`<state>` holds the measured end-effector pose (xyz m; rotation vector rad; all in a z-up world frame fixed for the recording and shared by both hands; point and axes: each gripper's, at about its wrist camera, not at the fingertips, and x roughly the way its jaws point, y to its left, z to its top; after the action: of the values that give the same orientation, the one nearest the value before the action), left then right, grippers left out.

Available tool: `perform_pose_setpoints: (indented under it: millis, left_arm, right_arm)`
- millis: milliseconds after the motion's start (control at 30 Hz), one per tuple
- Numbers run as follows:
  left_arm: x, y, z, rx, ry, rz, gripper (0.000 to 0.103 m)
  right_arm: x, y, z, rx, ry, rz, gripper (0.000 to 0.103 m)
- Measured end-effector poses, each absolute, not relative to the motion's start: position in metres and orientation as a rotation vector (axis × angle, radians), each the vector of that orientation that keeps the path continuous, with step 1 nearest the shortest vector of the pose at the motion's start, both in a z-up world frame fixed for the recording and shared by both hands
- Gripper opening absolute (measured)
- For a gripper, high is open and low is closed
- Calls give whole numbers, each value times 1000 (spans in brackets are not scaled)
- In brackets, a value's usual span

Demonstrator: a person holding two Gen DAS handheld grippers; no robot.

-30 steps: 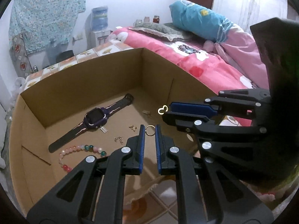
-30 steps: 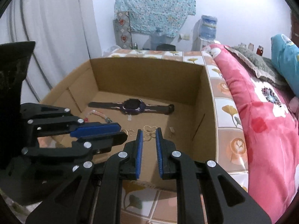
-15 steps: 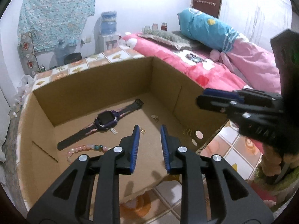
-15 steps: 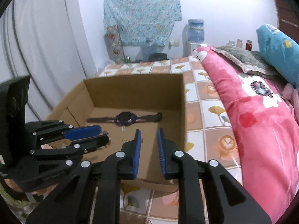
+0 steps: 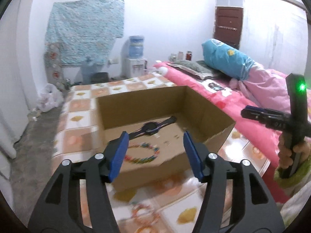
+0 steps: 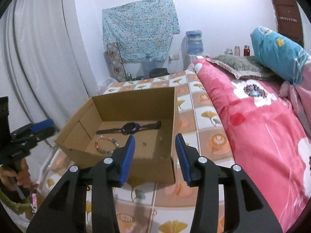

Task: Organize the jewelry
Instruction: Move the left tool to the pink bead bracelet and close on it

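Note:
An open cardboard box (image 5: 204, 108) (image 6: 136, 101) sits on a tiled surface. Inside lie a dark watch (image 5: 150, 127) (image 6: 130, 128), a bead bracelet (image 5: 141, 153) (image 6: 106, 145) and small gold pieces (image 5: 167, 141) (image 6: 144, 144). My left gripper (image 5: 155, 143) hangs above and in front of the box, its jaws opening with nothing between them. My right gripper (image 6: 154, 143) also hovers before the box's near wall, its jaws opening and empty. Each gripper shows at the edge of the other's view, the right gripper (image 5: 252, 113) and the left gripper (image 6: 41, 129).
A bed with a pink floral blanket (image 6: 252, 120) and a blue pillow (image 5: 225, 60) runs along the right. A water dispenser (image 5: 136, 62) and a hanging blue cloth (image 6: 140, 33) stand at the far wall. A white curtain (image 6: 38, 58) hangs left. A hand (image 5: 291, 151) grips the right tool.
Both grippers were nearly shut over the box floor near small gold pieces. They have drawn back and upward out of the box, and both sets of jaws have spread apart.

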<state>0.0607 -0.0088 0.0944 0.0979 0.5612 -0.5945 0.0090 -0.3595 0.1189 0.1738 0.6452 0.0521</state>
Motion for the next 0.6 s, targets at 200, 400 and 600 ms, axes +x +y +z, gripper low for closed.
perform_pose_setpoints:
  millis: [200, 400, 600]
  left_arm:
    - [33, 11, 62, 126, 677, -543, 63]
    - [13, -9, 14, 131, 806, -613, 63]
    - [15, -20, -8, 203, 851, -599, 44]
  right_arm:
    - [-6, -360, 84, 235, 762, 57, 44]
    - [-17, -350, 47, 289, 880, 77, 44]
    - [-21, -341, 35, 303, 915, 95, 44]
